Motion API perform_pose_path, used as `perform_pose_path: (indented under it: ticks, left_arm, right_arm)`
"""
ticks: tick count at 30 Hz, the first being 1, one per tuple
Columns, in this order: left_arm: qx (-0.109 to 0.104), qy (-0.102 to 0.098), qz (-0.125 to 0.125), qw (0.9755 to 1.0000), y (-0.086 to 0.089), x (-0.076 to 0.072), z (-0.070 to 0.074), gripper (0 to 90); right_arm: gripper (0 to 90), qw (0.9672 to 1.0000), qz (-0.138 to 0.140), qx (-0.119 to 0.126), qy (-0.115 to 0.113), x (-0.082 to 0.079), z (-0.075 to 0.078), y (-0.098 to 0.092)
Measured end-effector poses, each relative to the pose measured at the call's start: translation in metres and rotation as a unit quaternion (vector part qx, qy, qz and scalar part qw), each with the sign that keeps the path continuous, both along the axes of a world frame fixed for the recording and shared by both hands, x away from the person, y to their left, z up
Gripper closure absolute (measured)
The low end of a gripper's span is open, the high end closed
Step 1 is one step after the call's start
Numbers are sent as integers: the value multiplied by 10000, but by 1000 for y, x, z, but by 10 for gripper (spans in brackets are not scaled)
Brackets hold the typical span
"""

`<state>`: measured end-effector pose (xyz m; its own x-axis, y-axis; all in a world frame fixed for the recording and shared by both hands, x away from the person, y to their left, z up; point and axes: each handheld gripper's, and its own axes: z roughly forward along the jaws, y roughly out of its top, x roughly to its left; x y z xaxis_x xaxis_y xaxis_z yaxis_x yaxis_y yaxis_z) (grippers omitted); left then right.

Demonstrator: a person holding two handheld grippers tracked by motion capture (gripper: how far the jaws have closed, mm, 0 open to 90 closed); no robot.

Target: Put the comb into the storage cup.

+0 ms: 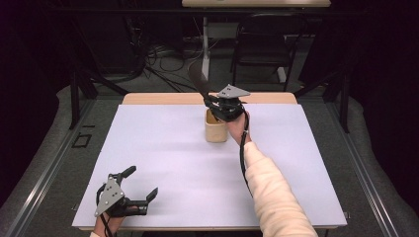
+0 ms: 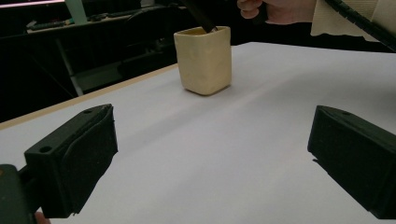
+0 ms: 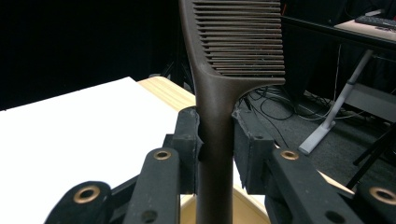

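Observation:
A dark brown comb stands tilted over a cream cup at the far middle of the white table. My right gripper is shut on its handle just above the cup. In the right gripper view the pads press both sides of the comb's handle, teeth up, with the cup's rim below. The left gripper view shows the comb's lower end reaching into the cup. My left gripper rests at the near left corner, open, with bare table between its jaws.
The table's wooden far edge lies just behind the cup. Beyond it are a black chair, a white desk leg and floor cables. A sleeved forearm crosses the table's right half.

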<state>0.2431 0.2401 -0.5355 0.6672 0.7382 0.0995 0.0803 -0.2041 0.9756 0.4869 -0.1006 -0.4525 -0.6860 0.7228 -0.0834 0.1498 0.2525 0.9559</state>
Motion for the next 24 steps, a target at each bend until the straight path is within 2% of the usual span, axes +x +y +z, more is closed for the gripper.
perform_pose_path:
  ticks: [24]
  left_arm:
    - [-6,-16,-7,10000,0,0,0,14]
  right_arm:
    - [722,9999,32,-120,90,0,-15,-3]
